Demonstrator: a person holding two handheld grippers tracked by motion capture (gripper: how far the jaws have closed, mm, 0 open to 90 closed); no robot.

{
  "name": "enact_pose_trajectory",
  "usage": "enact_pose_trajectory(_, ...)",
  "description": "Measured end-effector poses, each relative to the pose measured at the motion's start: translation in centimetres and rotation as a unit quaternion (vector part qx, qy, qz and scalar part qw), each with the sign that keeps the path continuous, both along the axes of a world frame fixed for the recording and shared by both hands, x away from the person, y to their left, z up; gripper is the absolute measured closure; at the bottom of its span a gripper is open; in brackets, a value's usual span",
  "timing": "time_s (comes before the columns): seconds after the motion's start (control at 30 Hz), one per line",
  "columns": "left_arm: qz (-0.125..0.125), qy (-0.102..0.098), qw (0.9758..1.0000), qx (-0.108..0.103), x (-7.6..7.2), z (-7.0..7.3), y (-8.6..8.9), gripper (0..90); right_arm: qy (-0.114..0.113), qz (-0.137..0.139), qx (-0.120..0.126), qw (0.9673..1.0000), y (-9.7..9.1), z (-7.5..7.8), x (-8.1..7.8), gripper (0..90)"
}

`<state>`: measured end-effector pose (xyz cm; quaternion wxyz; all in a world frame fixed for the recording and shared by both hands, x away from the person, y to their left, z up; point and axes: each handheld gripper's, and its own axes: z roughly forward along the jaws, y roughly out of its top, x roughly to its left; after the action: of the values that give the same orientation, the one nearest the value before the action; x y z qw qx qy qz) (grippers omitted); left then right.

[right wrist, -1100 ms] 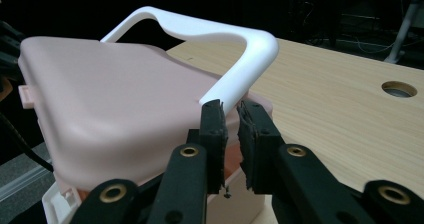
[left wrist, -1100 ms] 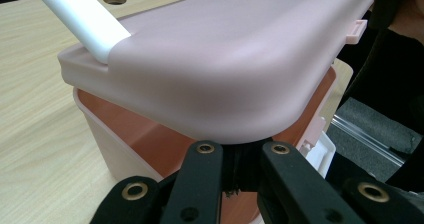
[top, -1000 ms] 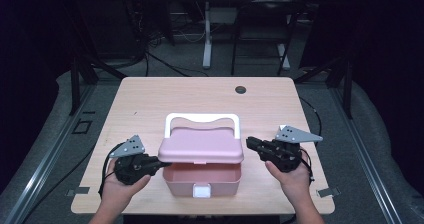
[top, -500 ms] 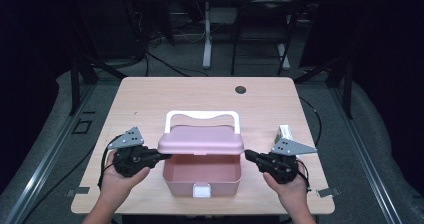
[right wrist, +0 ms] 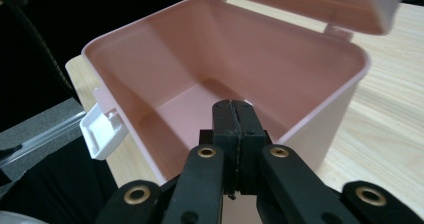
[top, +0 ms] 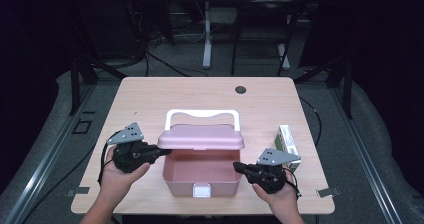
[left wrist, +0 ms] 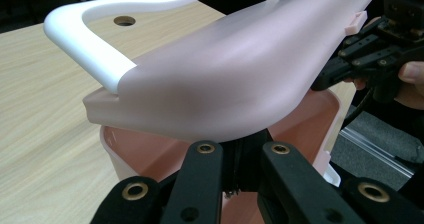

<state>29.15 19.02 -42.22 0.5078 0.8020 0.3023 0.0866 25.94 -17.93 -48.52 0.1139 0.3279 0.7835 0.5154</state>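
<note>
A pink plastic box (top: 200,176) stands on the table near its front edge. Its pink lid (top: 201,136) with a white handle (top: 201,115) is tilted up at the front. My left gripper (top: 161,152) is shut, its tips under the lid's left edge; in the left gripper view the lid (left wrist: 240,74) rests just above the shut jaws (left wrist: 239,151). My right gripper (top: 239,167) is shut, its tips at the box's right wall. In the right gripper view those tips (right wrist: 233,108) point over the rim into the bare inside of the box (right wrist: 200,99).
A green and white carton (top: 287,140) lies on the table right of the box, just behind my right hand. A white latch (top: 201,190) hangs on the box's front wall. A round cable hole (top: 240,89) sits at the table's far side.
The lid has swung up from nearly closed to raised, held from the left. My right gripper has dropped from the lid's right edge to beside the box wall, uncovering the carton.
</note>
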Motion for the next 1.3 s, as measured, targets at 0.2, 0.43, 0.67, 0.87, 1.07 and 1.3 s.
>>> enact_pose_trajectory(0.2, 0.002, 0.0, 1.0, 0.002, 0.3, 0.4, 0.0, 90.0, 0.003, 0.004, 0.005, 1.0, 0.1, -0.3, -0.1, 90.0)
enact_pose_trajectory(0.43, 0.005, -0.001, 1.0, 0.002, 0.4, 0.5, 0.0, 90.0, 0.009, 0.009, 0.007, 0.9999, 0.3, -0.8, -0.2, 90.0)
enact_pose_trajectory(0.67, 0.007, -0.003, 1.0, 0.004, 0.7, 0.9, -0.1, 90.0, 0.011, 0.013, 0.006, 0.9998, 0.6, -1.1, -0.2, 90.0)
enact_pose_trajectory(0.87, 0.006, -0.004, 1.0, 0.003, 1.0, 1.1, -0.1, 90.0, 0.012, 0.016, 0.005, 0.9998, 0.8, -1.2, -0.2, 90.0)
enact_pose_trajectory(1.07, 0.008, -0.008, 0.9999, 0.0, 1.4, 1.4, 0.0, 90.0, 0.013, 0.018, 0.004, 0.9997, 1.3, -1.5, 0.0, 90.0)
enact_pose_trajectory(1.3, 0.01, -0.008, 0.9999, -0.001, 1.9, 1.8, -0.2, 90.0, 0.013, 0.019, 0.0, 0.9997, 1.6, -1.7, 0.1, 90.0)
